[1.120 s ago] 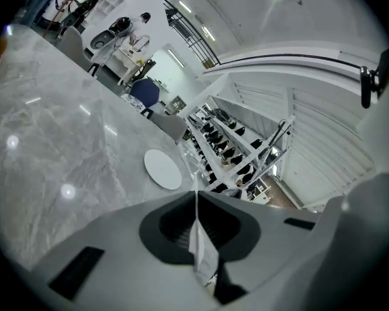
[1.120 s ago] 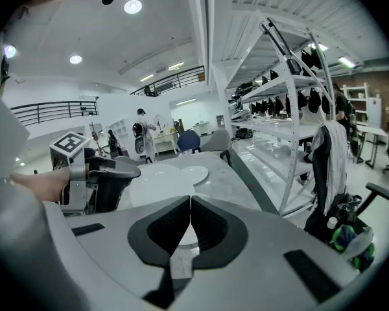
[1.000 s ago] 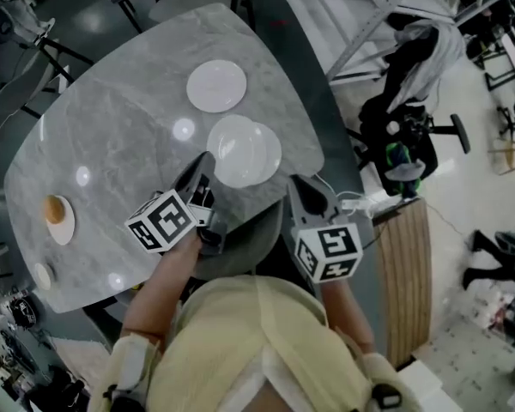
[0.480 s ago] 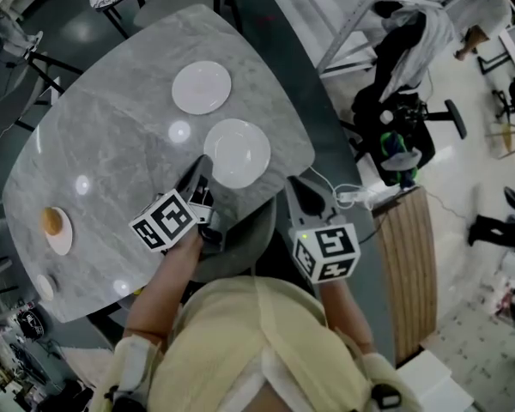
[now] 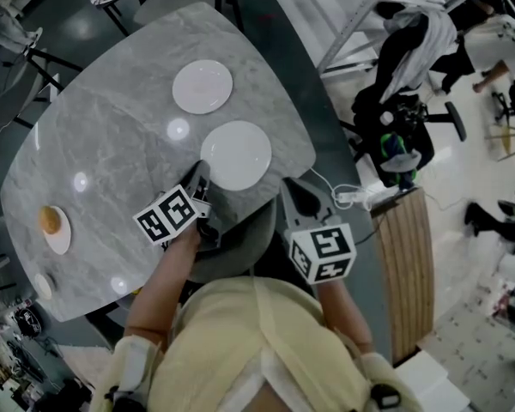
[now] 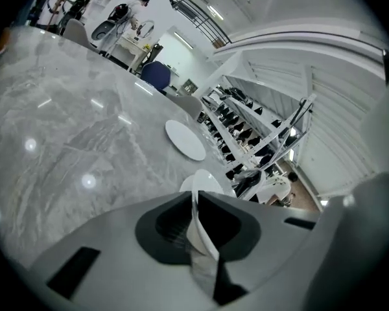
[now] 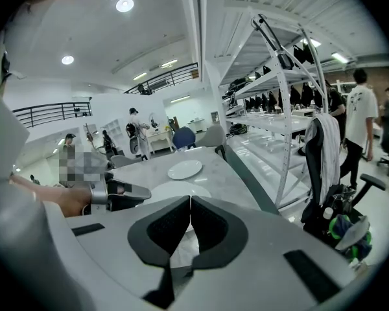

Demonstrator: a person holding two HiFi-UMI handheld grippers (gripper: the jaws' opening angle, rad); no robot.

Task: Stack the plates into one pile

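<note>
— What lies at the far left of the grey marble table?

— A small white dish bearing a round orange item, well apart from everything else.

— And the left gripper?

— Its jaws are clamped on the near rim of a white round plate. In the left gripper view a thin white edge runs right between the pads, and the rest of the plate spreads out beyond the jaw tips.

— Does it sit flat on the marble?

— I cannot tell whether it rests there or hangs just above.

— Any other plate?

— A second white round plate lies flat further across the table, apart from the first one and touched by neither gripper.

— The right gripper?

— Its jaws are pressed together with nothing between them. It is near the table's edge, to the right of the gripped plate and clear of it.
</note>
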